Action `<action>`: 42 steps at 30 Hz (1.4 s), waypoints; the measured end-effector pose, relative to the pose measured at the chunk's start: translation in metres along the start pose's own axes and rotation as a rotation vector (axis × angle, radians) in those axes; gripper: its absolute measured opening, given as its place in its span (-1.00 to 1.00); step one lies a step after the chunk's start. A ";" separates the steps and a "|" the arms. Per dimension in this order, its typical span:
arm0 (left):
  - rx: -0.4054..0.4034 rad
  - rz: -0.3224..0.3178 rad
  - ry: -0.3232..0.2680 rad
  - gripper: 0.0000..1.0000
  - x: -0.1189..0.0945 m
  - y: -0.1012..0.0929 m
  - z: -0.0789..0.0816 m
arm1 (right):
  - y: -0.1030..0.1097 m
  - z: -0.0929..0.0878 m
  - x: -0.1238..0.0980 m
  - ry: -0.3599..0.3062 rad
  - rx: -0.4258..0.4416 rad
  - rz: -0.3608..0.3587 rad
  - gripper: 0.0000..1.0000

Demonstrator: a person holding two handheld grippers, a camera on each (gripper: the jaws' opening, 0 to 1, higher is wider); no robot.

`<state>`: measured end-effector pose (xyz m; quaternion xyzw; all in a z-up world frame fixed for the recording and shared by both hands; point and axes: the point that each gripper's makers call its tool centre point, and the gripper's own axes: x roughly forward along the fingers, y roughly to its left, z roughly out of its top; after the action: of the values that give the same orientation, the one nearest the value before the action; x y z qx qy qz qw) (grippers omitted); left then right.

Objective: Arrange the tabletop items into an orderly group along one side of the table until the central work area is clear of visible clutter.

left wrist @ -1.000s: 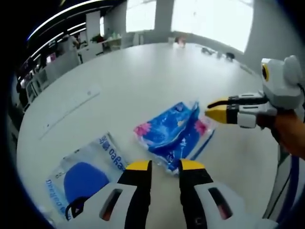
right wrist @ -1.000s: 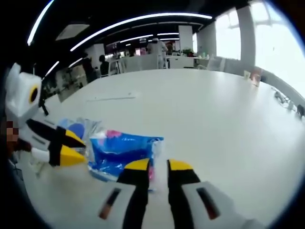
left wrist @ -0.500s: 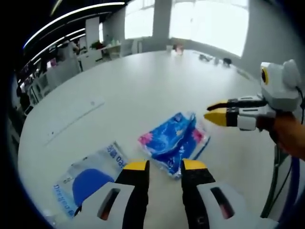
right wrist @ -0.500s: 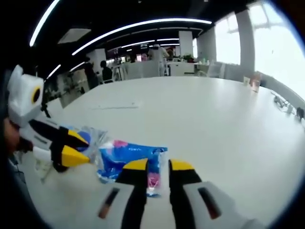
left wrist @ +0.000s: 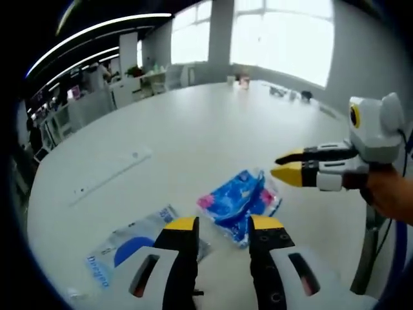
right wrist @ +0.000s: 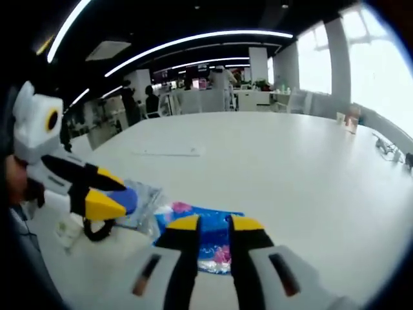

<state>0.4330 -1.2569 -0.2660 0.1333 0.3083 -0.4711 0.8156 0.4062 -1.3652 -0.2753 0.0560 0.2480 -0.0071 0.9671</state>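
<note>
— What's in front of you?

— The biggest thing is the white table (left wrist: 193,135), broad and round-edged, running off toward bright windows in my left gripper view and toward desks and standing people in my right gripper view. On it, far from me, lies a long pale ruler-like strip (left wrist: 111,173); I can't tell what it really is.

— And the items you're tidying?

— Two packets, lying close together near my edge of the table. The blue packet (left wrist: 239,201), crinkled plastic with pink patches, sits just beyond my left gripper's (left wrist: 222,224) tips, slightly toward the right one. Beside it is a clear bag (left wrist: 132,248) with blue lettering and a dark blue round shape inside, lying flat and partly hidden behind my left jaw.

— Are you holding either one?

— No. My left pair of fingers stands parted with bare table and packet edge showing in the gap, gripping nothing. My right gripper (right wrist: 214,223) is the same: jaws slightly apart, empty, poised above the blue packet, whose edge shows between and around the tips.

— Can each hand see the other?

— Yes. From the left gripper view my right gripper comes in from the right, yellow tips parted, hanging above the table just beyond the blue packet. From the right gripper view my left one enters from the left, over the clear bag.
</note>
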 end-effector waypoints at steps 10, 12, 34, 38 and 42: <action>-0.008 0.010 -0.039 -0.44 -0.020 0.009 0.011 | 0.026 0.020 -0.001 -0.027 -0.023 0.049 -0.67; -0.011 0.012 -0.046 -0.43 -0.023 0.011 0.012 | 0.031 0.023 -0.001 -0.031 -0.029 0.058 -0.67; -0.042 0.043 -0.121 -0.40 -0.076 0.038 0.018 | 0.104 0.055 0.000 -0.070 -0.097 0.172 -0.63; -0.045 0.058 -0.132 -0.39 -0.087 0.046 0.015 | 0.115 0.059 0.001 -0.070 -0.111 0.191 -0.61; -0.061 0.071 -0.143 -0.36 -0.098 0.057 0.011 | 0.126 0.063 0.002 -0.080 -0.116 0.209 -0.60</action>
<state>0.4493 -1.1655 -0.2003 0.0852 0.2584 -0.4407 0.8554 0.4436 -1.2465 -0.2084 0.0250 0.2019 0.1059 0.9733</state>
